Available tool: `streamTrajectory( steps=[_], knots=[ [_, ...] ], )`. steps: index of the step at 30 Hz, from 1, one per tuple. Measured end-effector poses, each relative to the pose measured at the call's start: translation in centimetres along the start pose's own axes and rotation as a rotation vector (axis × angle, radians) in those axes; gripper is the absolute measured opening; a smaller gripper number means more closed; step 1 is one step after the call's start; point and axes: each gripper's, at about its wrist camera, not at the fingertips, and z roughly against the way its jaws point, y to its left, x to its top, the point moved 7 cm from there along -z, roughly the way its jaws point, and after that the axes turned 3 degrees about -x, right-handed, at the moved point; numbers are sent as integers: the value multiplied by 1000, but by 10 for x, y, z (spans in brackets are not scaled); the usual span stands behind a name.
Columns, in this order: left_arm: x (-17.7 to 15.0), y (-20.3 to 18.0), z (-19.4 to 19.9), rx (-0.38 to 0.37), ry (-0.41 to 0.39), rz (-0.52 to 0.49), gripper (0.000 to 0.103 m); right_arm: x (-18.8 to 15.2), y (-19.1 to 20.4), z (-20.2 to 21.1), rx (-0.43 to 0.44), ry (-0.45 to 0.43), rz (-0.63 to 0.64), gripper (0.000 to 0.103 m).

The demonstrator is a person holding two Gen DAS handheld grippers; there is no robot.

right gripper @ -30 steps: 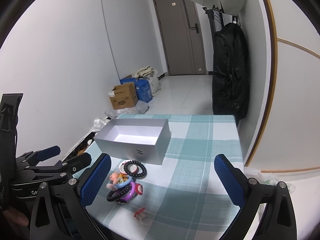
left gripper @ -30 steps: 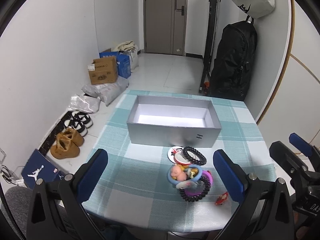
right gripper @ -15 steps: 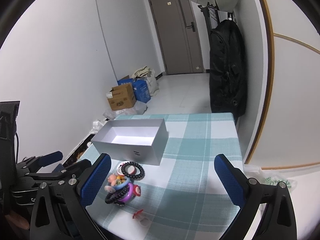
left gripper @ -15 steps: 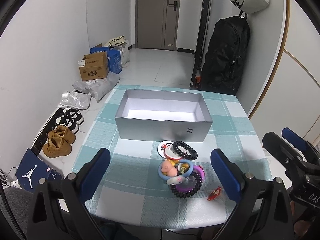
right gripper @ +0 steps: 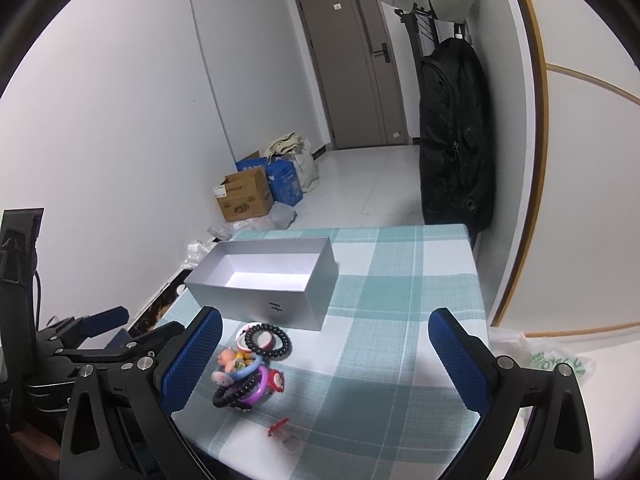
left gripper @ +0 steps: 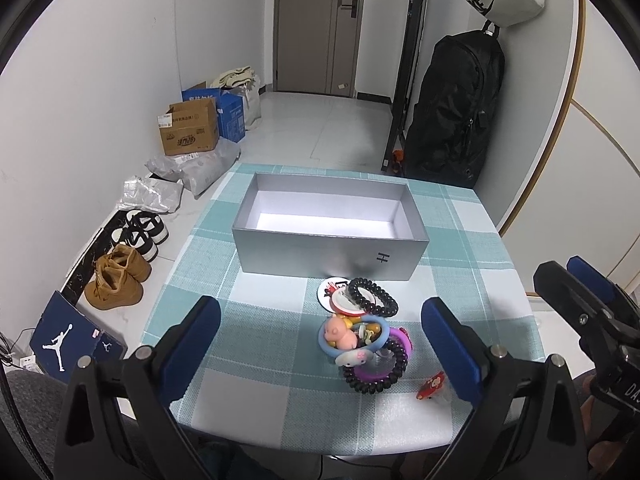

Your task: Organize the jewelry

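Observation:
A heap of jewelry (left gripper: 362,338) lies on the checked tablecloth (left gripper: 280,344): black bead bracelets, a blue ring with a pink figure, a purple band, a round red-and-white piece. A small red charm (left gripper: 431,385) lies apart to the right. Behind the heap stands an open, empty silver box (left gripper: 330,226). My left gripper (left gripper: 320,322) hovers open above the heap, nothing between its fingers. My right gripper (right gripper: 325,338) is open too, right of the jewelry heap (right gripper: 250,364), over bare cloth, with the silver box (right gripper: 264,276) ahead to its left. The left gripper's body (right gripper: 92,344) shows at that view's left edge.
The table's near edge (left gripper: 320,446) is close below the grippers. On the floor to the left are shoes (left gripper: 120,268), a cardboard box (left gripper: 188,130) and bags. A black backpack (left gripper: 456,108) hangs at the back right, near a closed door (left gripper: 320,24).
Both grippers have risen and pulled back a little, so more of the table and box interior shows. The jewelry and box have not moved.

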Motion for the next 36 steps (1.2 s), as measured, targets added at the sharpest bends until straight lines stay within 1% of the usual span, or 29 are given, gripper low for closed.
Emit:
streamTrajectory(
  steps=[4,7,13,14,18,22,25,30,31,32,33,34,36],
  knots=[
    [-2,1,-4,-34,28,8,98,0,-3,-1,-8,5,-10,103],
    [-8,2,-11,-72,77,22,98,-1,-6,-3,-12,16,-26,103],
    [-30,1,-31,-180,226,55,98,-2,-14,-7,3,45,-75,103],
    [-35,-1,-36,-207,261,56,98,-2,-16,-8,1,48,-81,103],
    [-49,-7,-47,-264,359,67,98,-5,-22,-16,9,82,-115,103],
    [-52,-11,-53,-289,394,81,98,-7,-25,-23,24,108,-136,103],
    [-51,-11,-57,-280,394,91,98,-7,-25,-27,34,121,-143,103],
    [-50,-6,-65,-331,420,150,98,-9,-26,-32,45,139,-149,103],
    [-50,-4,-67,-335,430,161,96,-10,-26,-33,47,142,-153,103],
    [-49,-1,-67,-333,424,174,93,-10,-27,-34,50,146,-158,103],
    [-48,0,-66,-337,422,182,87,-10,-27,-35,52,149,-163,103],
    [-48,0,-66,-346,429,187,85,-10,-27,-36,53,150,-168,103],
    [-49,0,-65,-334,426,179,79,-9,-27,-36,55,152,-173,103]
  ],
)
